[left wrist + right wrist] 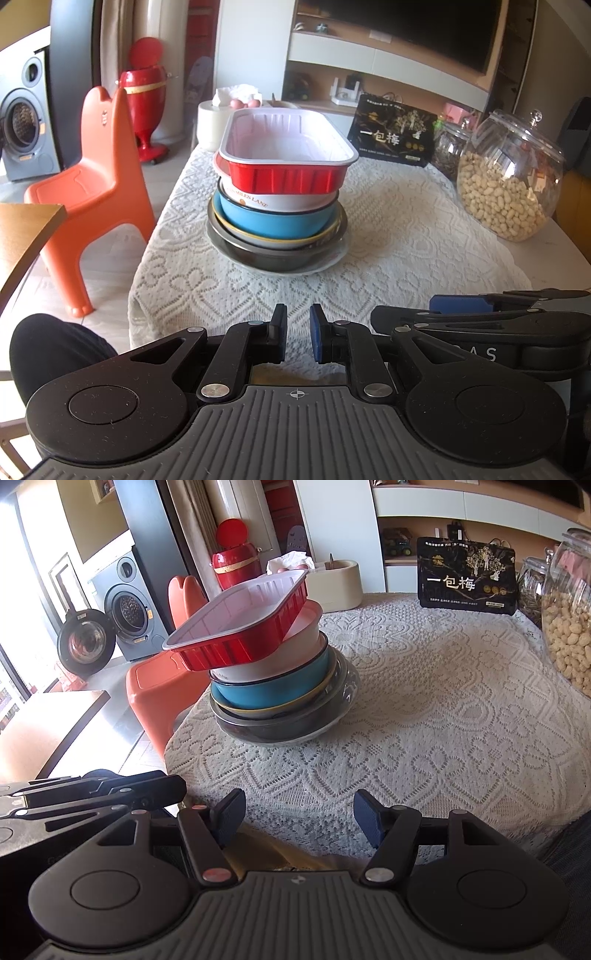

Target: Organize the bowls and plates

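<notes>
Left tongs (297, 334) drawn together on nothing; right tongs (299, 821) apart, also empty. Both hover at the near edge of the bench (406, 236). Ahead of them, the nested stack (277, 221) carries a tilted red tray (240, 627), overhanging and likely unstable.

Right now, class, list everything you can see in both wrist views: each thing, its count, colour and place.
Red tray: one, red outside and white inside, tilted atop the stack.
Bowls and plates: several, white, blue, yellow-rimmed, dark, clear, stacked mid-table.
Lace tablecloth: one, white, covering table.
Peanut jar: one, clear glass, right.
Black box: one, far edge.
Orange chair: one, left of table.
Left gripper: black, shut, empty.
Right gripper: black, open, empty.
</notes>
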{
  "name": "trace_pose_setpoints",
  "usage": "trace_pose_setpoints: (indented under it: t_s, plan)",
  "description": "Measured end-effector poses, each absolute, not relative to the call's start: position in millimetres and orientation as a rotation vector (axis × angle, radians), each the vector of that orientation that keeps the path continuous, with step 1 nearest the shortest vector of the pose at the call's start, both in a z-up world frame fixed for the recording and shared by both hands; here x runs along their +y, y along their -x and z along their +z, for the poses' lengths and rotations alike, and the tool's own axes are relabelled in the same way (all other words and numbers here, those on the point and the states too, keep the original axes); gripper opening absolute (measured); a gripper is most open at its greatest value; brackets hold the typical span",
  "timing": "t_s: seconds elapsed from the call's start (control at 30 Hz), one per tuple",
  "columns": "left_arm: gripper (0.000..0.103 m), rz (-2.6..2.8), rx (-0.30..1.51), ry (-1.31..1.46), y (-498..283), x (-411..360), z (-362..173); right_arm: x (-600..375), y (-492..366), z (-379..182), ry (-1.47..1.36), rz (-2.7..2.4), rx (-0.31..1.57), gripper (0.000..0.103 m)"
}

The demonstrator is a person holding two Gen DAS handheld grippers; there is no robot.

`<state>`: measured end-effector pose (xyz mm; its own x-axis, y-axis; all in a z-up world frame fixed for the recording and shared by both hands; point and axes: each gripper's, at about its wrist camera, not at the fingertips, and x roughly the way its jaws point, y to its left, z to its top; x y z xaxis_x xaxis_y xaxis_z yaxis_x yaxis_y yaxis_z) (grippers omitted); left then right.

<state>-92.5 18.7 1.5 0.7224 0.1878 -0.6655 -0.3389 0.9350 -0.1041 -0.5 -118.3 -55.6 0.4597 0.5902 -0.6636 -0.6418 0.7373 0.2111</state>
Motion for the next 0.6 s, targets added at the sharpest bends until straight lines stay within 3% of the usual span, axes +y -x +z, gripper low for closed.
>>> trace_pose_setpoints:
  t_s: [0.6]
  plan:
    - [0.016, 0.293, 0.706, 0.231, 92.8, 19.9, 0.5, -118.1, 0.4, -55.6, 0.073, 0.759, 0.789, 0.065]
